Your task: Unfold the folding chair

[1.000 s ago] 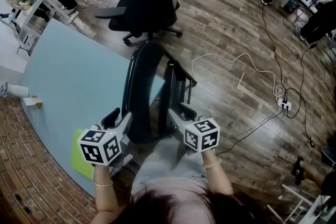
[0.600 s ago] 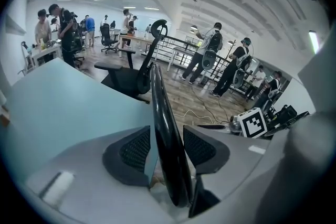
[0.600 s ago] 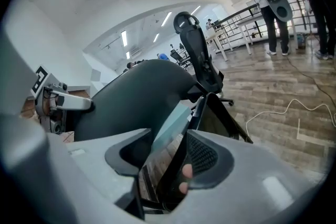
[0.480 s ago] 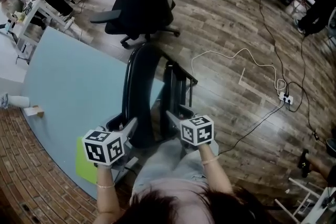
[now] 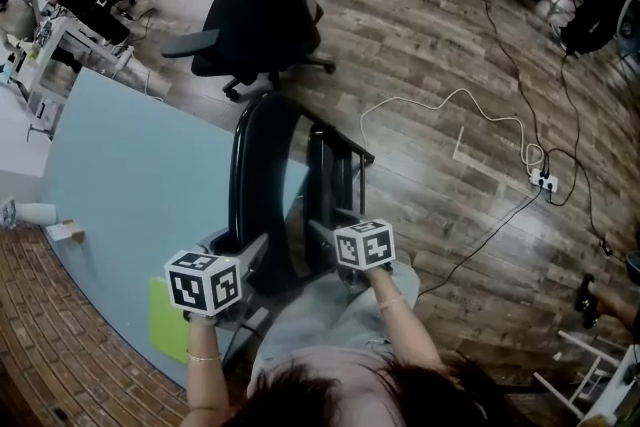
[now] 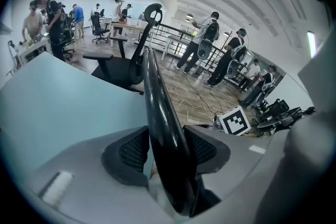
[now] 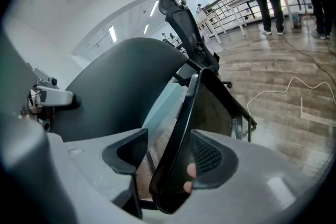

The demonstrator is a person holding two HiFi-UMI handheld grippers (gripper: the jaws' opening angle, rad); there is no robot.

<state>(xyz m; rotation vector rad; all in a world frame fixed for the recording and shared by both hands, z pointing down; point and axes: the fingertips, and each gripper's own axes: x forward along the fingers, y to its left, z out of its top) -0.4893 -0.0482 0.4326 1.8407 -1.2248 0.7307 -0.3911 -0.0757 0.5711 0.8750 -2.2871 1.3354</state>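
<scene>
Floor (image 5: 430, 45): wood planks; carries everything else.
Tabletop (image 5: 130, 175): pale blue, left of centre in head view; its near edge runs just beside the folding chair.
Office chair (image 5: 255, 25): black, w/ armrests, on the floor beyond the folding chair, apart from it.
Folding chair (image 5: 262, 175): black, upright, not yet unfolded. Curved back panel on the left, seat panel and frame on the right, w/ a narrow gap btw. them. Stands directly in front of the person, btw. the two grippers.
Left gripper (image 5: 240, 243): at the lower part of the back panel, pointing steeply down. In left gripper view (image 6: 167, 147) the panel's rounded black edge (image 6: 157, 102) runs up btw. the fingers (image 6: 131, 150) and nearly fills the gap. Fingers wide apart, have just been opening; no firm grip seen.
Right gripper (image 5: 330, 223): at the seat panel's near edge. In right gripper view (image 7: 168, 153) the thin seat edge (image 7: 184, 128) stands tilted btw. the fingers, close against the right-hand finger (image 7: 210, 157), w/ clear space to the left-hand one. Fingers wide apart, have just been opening; nothing clamped.
Green sheet (image 5: 165, 320): flat on the tabletop corner, just beside the left gripper's marker cube.
Cable (image 5: 450, 105): white, loops over the floor to a power strip (image 5: 545, 180), right of the folding chair, well apart.
</scene>
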